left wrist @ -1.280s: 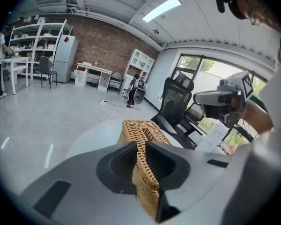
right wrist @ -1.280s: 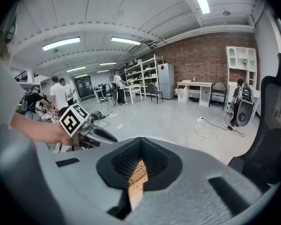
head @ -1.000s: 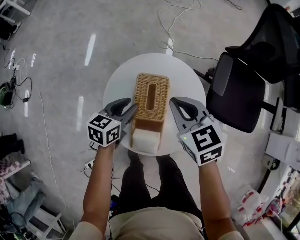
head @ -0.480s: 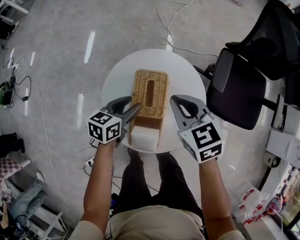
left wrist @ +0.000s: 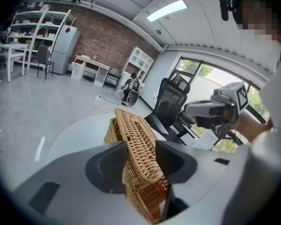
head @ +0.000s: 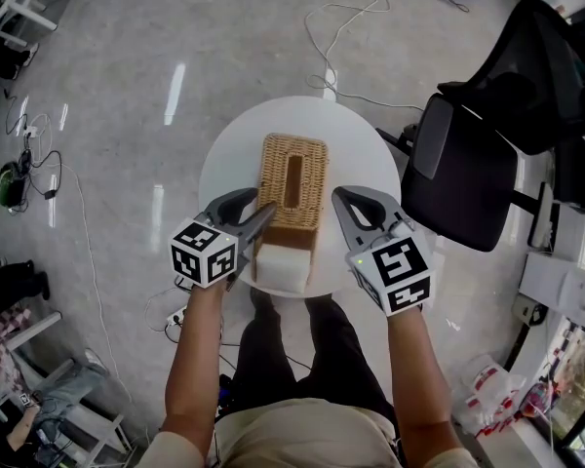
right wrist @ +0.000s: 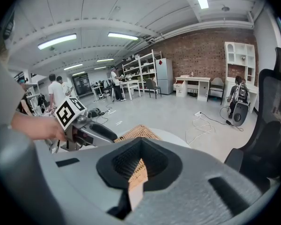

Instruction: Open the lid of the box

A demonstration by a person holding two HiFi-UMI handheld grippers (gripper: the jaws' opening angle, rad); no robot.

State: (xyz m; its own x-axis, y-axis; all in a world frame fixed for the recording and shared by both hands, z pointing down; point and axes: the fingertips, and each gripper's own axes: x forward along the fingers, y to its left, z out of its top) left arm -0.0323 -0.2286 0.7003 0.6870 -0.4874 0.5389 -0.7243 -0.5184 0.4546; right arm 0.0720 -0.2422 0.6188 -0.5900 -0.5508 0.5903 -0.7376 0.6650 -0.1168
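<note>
Between the jaws of the left gripper: the near corner of the wicker lid, tilted up off the box. These jaws stand wide and have just been opening. The lid's edge reaches deep between them, with a pad close on either side. From the head view, the tips of the left gripper meet the lid at its near left corner. Below the tips, the white inside of the box lies uncovered. Just beside the box's opposite edge: the right gripper, its jaws drawn nearly together. In the right gripper view only a narrow slit is left between the jaws of the right gripper, and a sliver of wicker shows in it. Whether the pads press on it cannot be told. Beneath both grippers: the round white table that bears the box.
</note>
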